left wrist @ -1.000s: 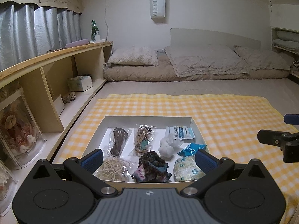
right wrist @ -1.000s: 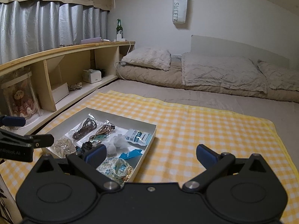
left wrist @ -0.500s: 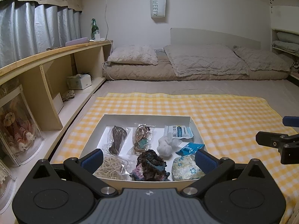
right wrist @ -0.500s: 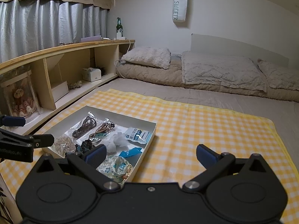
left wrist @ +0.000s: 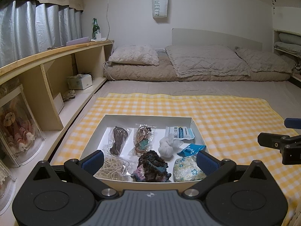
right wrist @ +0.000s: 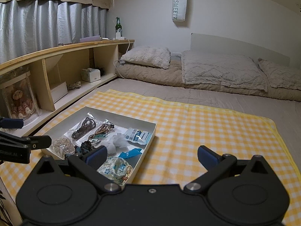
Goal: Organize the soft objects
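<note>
Hovering low over a bed, two handheld tongs point forward, both spread wide and holding nothing. Nearest the left tongs (left wrist: 149, 160) sits a shallow white box (left wrist: 148, 117) on a yellow checked blanket (left wrist: 225, 113), its near wall just below the blue pads. Inside, the front row holds a bagged coil of pale cord (left wrist: 112, 170), a dark crocheted scrunchie (left wrist: 151, 166) and a floral fabric pouch (left wrist: 187, 170). Behind them lie a bagged brown cord (left wrist: 118, 140), a bagged tan and teal cord (left wrist: 142, 140), a white gauzy bundle (left wrist: 166, 146), a small blue sachet (left wrist: 191, 149) and a white printed packet (left wrist: 179, 132).

All these look light and limp; the scrunchie and pouch should squash easily, so a pinch across the middle seems best. The plastic bags may be slippery and could slide from a shallow grip.

The right tongs (right wrist: 152, 156) hang beside the box's right wall, over bare blanket. That blanket offers broad open room to the right and beyond. A wooden shelf (left wrist: 56, 75) runs close along the left, limiting reach there. Farthest away, pillows (left wrist: 135, 55) lie against the wall.
</note>
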Action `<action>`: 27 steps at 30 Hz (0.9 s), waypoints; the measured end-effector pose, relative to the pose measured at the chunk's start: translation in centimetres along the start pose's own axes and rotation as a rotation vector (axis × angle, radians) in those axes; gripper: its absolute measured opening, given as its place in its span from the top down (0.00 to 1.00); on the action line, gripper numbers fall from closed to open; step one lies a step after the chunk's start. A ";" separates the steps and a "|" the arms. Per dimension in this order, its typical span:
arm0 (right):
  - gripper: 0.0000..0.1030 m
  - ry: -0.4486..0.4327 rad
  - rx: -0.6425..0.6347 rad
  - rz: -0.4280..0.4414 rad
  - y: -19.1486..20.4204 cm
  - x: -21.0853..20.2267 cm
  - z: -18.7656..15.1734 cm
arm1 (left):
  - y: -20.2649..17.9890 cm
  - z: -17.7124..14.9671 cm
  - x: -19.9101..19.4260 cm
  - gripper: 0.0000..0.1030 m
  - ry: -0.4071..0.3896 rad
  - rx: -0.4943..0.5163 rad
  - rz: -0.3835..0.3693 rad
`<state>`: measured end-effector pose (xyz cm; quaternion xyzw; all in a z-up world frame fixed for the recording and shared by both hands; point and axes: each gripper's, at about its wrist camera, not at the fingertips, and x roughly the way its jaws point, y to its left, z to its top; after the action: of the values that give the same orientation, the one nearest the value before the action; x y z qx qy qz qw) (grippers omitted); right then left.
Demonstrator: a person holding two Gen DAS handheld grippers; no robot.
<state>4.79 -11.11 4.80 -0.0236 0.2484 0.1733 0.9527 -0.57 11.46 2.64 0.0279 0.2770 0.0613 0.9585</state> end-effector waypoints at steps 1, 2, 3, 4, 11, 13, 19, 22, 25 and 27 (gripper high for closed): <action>0.00 0.000 0.000 0.000 0.0 0.0 0.0 | 0.0 0.0 0.0 0.00 0.000 -0.001 0.000; 0.00 0.000 0.000 0.000 0.0 0.0 0.0 | 0.0 0.0 0.0 0.00 0.000 -0.001 0.000; 0.00 0.001 0.001 -0.001 0.0 0.0 0.0 | 0.0 0.0 0.0 0.00 0.000 0.000 0.000; 0.00 0.001 0.001 0.000 0.0 0.0 0.0 | 0.0 0.0 0.0 0.00 0.001 0.000 0.000; 0.00 0.001 0.001 -0.001 0.0 0.0 0.0 | 0.0 -0.1 -0.1 0.00 0.000 -0.003 0.001; 0.00 0.001 0.001 0.000 0.0 0.0 0.0 | 0.0 -0.1 -0.1 0.00 0.000 -0.002 0.001; 0.00 0.001 0.001 -0.001 0.1 0.0 0.0 | 0.0 0.0 -0.1 0.00 0.001 -0.003 0.001; 0.00 0.001 0.001 -0.001 0.1 0.0 0.0 | 0.0 -0.1 -0.1 0.00 0.001 -0.003 0.000; 0.00 0.002 0.002 -0.002 0.1 0.0 0.0 | 0.0 -0.1 -0.1 0.00 0.001 -0.004 0.002; 0.00 0.002 0.002 -0.002 0.1 0.0 0.0 | -0.1 -0.2 -0.1 0.00 0.002 -0.005 0.004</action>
<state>4.75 -10.97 4.79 -0.0231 0.2493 0.1722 0.9527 -0.79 11.33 2.54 0.0258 0.2778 0.0639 0.9582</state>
